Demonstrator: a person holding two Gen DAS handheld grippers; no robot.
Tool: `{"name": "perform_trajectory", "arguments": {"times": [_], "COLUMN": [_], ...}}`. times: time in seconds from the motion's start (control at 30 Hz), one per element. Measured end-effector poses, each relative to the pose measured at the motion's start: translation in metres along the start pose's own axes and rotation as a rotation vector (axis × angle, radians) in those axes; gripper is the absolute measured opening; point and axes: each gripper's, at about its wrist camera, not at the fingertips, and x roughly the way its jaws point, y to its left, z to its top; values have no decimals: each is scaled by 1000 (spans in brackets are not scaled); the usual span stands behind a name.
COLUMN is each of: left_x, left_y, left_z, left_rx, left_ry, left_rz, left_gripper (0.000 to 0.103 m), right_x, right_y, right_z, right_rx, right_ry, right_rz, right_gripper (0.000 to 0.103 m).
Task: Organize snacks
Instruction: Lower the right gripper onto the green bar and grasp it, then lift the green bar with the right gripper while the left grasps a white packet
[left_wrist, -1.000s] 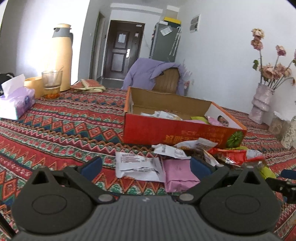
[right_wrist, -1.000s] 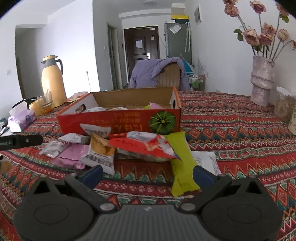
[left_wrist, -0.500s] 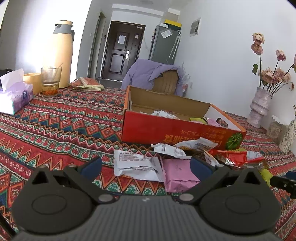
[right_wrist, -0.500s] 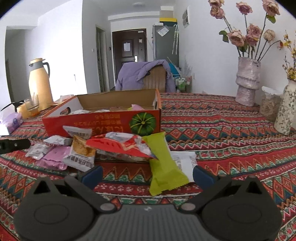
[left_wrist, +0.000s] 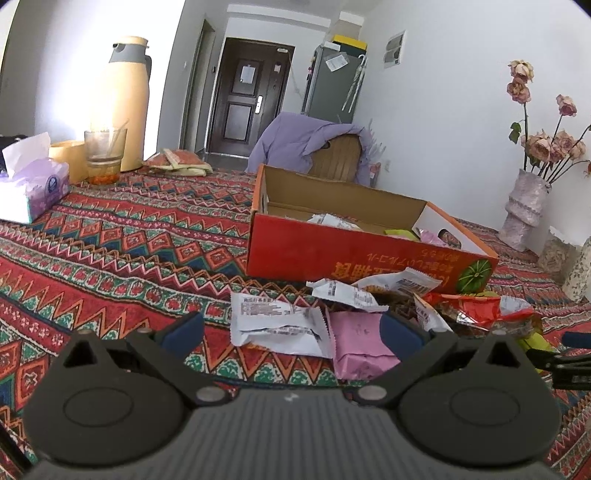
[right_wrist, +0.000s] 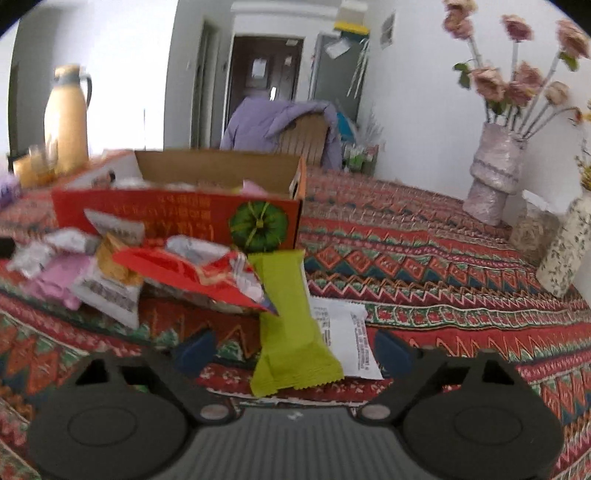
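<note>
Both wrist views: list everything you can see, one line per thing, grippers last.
cardboard box: one, red outside, open top, mid-table, a few packets inside.
green packet: one, lime, in front of the box, between the right gripper's fingers.
red packet: one, red and silver, left of the green packet.
pink packet: one, near the left gripper.
white packets: several, loose in the pile.
tablecloth: one, red patterned.
thermos: one, cream, far left.
glass: one, clear, by the thermos.
tissue box: one, purple and white, left edge.
vase of flowers: one, pale, right.
left gripper: open, nothing held.
right gripper: jaws closing around the green packet, pads not yet on it.
</note>
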Motion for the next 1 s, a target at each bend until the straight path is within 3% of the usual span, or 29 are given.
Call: {"name": "perform_trajectory", "arguments": {"times": [0.2,0.37,0.5,0.7,1.0], "left_x": [1,3,4,5,9], "left_y": [2,4,6,7,5], "left_z": [0,0,0,0,0], "left_rx": [-12,-25,-32,-45,-34], "left_ry": [7,15,23,31,55], "left_rz": [-1,-4,-5,-4,27], "left_gripper": [103,103,103,103,103], "right_x": [29,45,53,48,19], "right_y": [-4,-6,-5,-5,-32], "right_z": [9,17,21,20,2], "right_rx": [-41,-83,-93,-74,117], "right_ry": [30,29,31,32,-95], "right_rz": [8,20,84,62,17], "right_gripper": [60,57,40,37,36]}}
